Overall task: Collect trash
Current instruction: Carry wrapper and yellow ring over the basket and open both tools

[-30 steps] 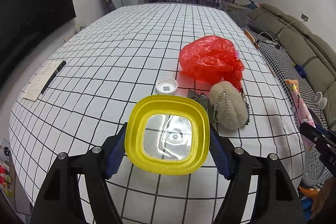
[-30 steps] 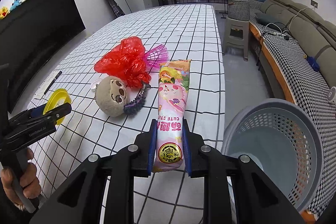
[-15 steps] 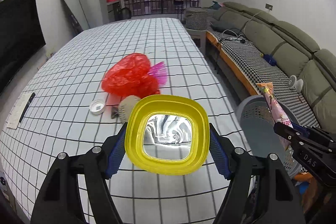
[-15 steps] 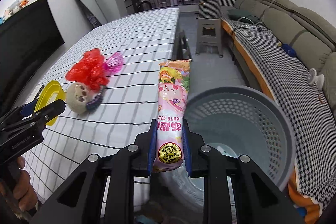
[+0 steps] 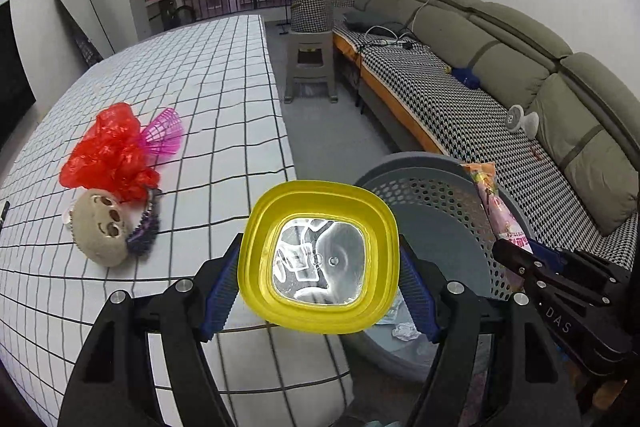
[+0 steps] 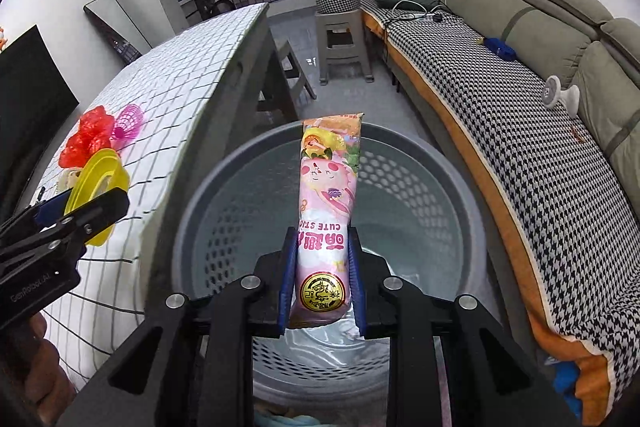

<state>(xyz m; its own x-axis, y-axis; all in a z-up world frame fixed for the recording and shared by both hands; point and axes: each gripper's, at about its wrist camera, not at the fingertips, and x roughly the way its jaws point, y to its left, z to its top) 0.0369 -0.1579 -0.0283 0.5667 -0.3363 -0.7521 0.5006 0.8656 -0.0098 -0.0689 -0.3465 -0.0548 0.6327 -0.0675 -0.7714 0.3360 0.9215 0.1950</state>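
Right gripper [image 6: 322,285], snack packet [image 6: 326,211], now over basket [image 6: 448,163].

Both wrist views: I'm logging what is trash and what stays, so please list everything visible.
snack wrapper: one, pink, held over the basket
lid: one, yellow rim, clear centre, held at table edge
basket: one, grey, on floor beside table
plastic bag: one, red, on table
mesh cup: one, pink, beside the bag
plush toy: one, beige, on table
table: one, white grid cloth
sofa: one, olive
stool: one, grey
left gripper: black, blue fingers
right gripper: black, blue fingers
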